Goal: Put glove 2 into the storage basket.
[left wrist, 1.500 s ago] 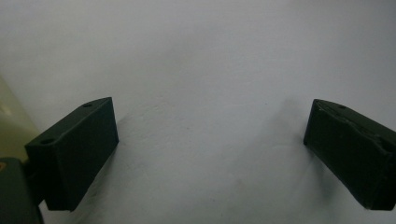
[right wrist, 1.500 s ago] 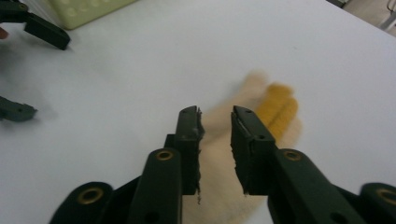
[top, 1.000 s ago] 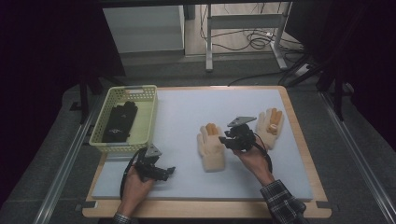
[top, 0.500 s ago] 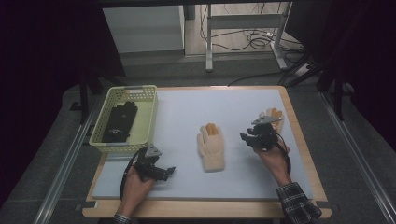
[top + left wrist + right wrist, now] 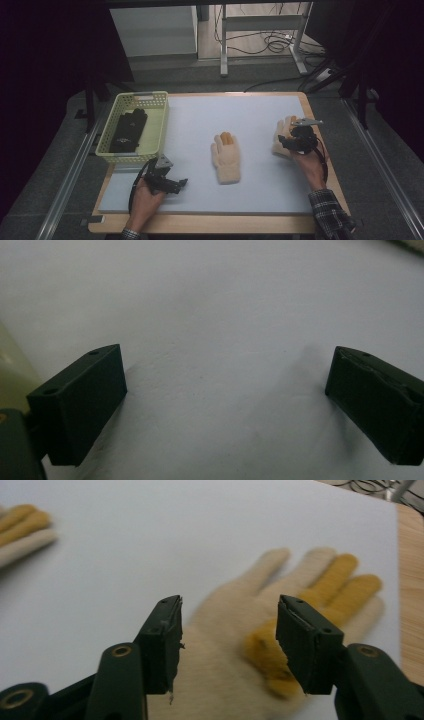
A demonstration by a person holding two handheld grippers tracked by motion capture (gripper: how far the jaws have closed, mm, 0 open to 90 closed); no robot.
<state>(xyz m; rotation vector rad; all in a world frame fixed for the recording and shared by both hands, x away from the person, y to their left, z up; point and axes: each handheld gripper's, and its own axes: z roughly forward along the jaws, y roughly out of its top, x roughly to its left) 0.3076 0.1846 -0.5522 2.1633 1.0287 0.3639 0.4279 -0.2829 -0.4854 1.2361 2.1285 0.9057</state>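
Observation:
Two cream knitted gloves with orange fingers lie on the white mat. One glove [image 5: 226, 157] is flat in the middle, also at the top left of the right gripper view [image 5: 22, 525]. The other glove [image 5: 279, 131] lies near the mat's right edge, palm and fingers spread [image 5: 305, 580]. My right gripper [image 5: 286, 144] hovers over its cuff end; its jaws have just been opening and stand apart with the glove between them [image 5: 227, 630], pads clear of it. My left gripper [image 5: 176, 184] rests near the front left, wide open over bare mat [image 5: 225, 385].
A pale yellow basket [image 5: 162, 125] stands at the back left with black gloves [image 5: 129, 129] inside; its wall shows at the left gripper view's edge [image 5: 10, 370]. The wooden table rim [image 5: 320, 135] runs close beside the right glove. Dark floor and cables lie beyond.
My right hand has travelled right, from beside the middle glove to over the right glove, and its jaws have spread wider. The left hand has stayed where it was.

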